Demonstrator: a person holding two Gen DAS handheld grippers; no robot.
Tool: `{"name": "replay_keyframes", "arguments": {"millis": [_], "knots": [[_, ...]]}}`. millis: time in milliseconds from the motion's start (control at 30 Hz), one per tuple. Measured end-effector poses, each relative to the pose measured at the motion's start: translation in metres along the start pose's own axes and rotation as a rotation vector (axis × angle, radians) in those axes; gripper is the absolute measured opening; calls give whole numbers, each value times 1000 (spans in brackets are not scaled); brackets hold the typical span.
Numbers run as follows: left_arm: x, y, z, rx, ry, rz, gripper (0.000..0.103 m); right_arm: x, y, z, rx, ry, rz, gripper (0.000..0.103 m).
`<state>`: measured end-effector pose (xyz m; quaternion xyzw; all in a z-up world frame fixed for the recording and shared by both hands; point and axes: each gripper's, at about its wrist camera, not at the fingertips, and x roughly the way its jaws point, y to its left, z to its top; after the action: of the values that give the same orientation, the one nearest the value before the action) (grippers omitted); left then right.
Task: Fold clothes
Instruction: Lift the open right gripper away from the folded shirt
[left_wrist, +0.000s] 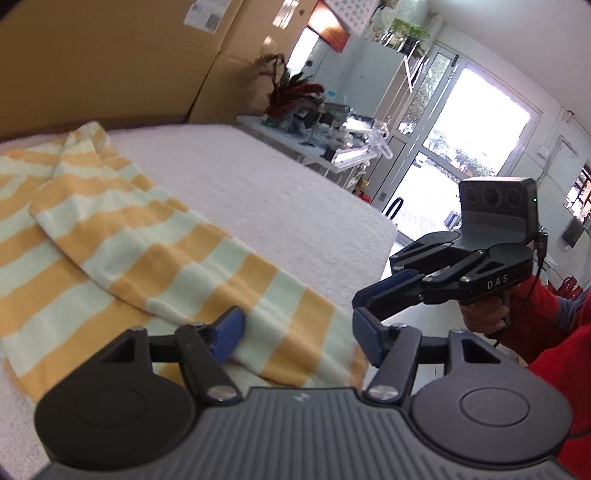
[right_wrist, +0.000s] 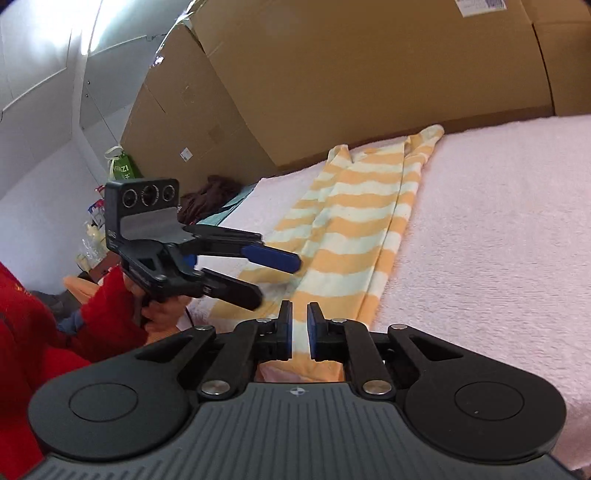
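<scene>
1. Lying lengthwise on a pale fuzzy blanket (right_wrist: 498, 240) that covers the work surface: a striped garment (left_wrist: 155, 251), orange and off-white bands, partly folded into a long narrow shape.
2. Seen from the left wrist, one folded layer overlapping the rest of the garment, running diagonally toward the far corner.
3. Left gripper (left_wrist: 299, 338): released, jaws spread wide, blue pads (left_wrist: 229, 332) well apart, poised over the near end of the garment; left pad just above or touching the cloth, cannot tell which.
4. Right gripper (right_wrist: 300, 330): jaws drawn almost together with a narrow slit between the pads, nothing visibly caught between them, hovering at the near edge of the garment.
5. From the right wrist view, the left gripper beside it to the left, held by a hand (right_wrist: 162, 314) emerging from a red sleeve (right_wrist: 107, 306).
6. Behind the blanket, large cardboard boxes (right_wrist: 332, 74) against the wall.
7. Farther off, a cluttered white table (left_wrist: 314, 147) and a bright glass door (left_wrist: 476, 125).
</scene>
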<state>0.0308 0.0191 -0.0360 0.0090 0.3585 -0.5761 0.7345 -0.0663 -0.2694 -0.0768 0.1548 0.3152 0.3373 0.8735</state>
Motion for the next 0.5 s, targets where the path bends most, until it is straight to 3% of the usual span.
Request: {"name": "replay_keyframes", "arguments": {"millis": [67, 100, 167, 300, 467, 500], "knots": [[-1, 1, -4, 7, -9, -22, 61, 14, -2, 5, -16, 49, -49, 11], [-4, 0, -5, 8, -8, -32, 62, 19, -4, 7, -34, 71, -79, 0], [-8, 0, -2, 22, -25, -35, 67, 21, -7, 19, -52, 78, -94, 7], [-10, 14, 15, 20, -73, -9, 71, 53, -34, 81, 32, -7, -81, 26], [3, 48, 26, -84, -118, 48, 71, 95, -69, 158, 137, -108, -67, 27], [5, 54, 24, -102, -124, 57, 70, 112, -81, 170, 157, -95, -85, 27]]}}
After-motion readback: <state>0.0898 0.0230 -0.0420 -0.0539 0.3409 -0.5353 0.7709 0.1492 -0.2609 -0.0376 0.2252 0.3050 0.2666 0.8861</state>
